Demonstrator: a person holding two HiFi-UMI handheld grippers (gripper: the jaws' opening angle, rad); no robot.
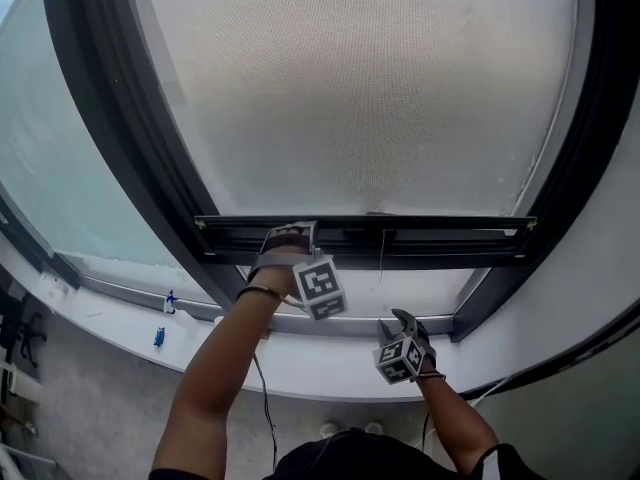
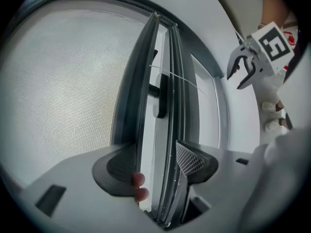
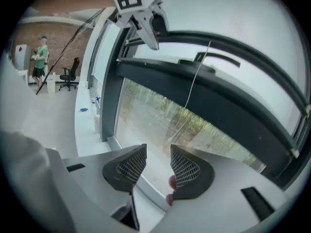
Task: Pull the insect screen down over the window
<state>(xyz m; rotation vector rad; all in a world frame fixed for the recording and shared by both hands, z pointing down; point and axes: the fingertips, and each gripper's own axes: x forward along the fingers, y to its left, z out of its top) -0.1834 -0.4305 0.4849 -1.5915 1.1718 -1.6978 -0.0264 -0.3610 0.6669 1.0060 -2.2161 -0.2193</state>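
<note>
The pale mesh insect screen (image 1: 350, 88) covers most of the window. Its dark bottom bar (image 1: 430, 236) sits a little above the lower frame. My left gripper (image 1: 288, 236) is at the bar's left part. In the left gripper view the bar (image 2: 153, 81) runs between the pads, and my left gripper (image 2: 155, 157) is shut on it. A thin pull cord (image 1: 381, 258) hangs from the bar's middle. My right gripper (image 1: 398, 318) hangs below the bar to the right, apart from it. Seen from its own view, the right gripper (image 3: 158, 159) is open with only glass behind the gap.
A white sill (image 1: 300, 363) runs under the window, with a small bottle (image 1: 170, 301) and a blue object (image 1: 160, 336) at its left. Dark frame posts (image 1: 110, 118) flank the screen. Far left in the right gripper view stand a person (image 3: 41, 57) and an office chair (image 3: 72, 74).
</note>
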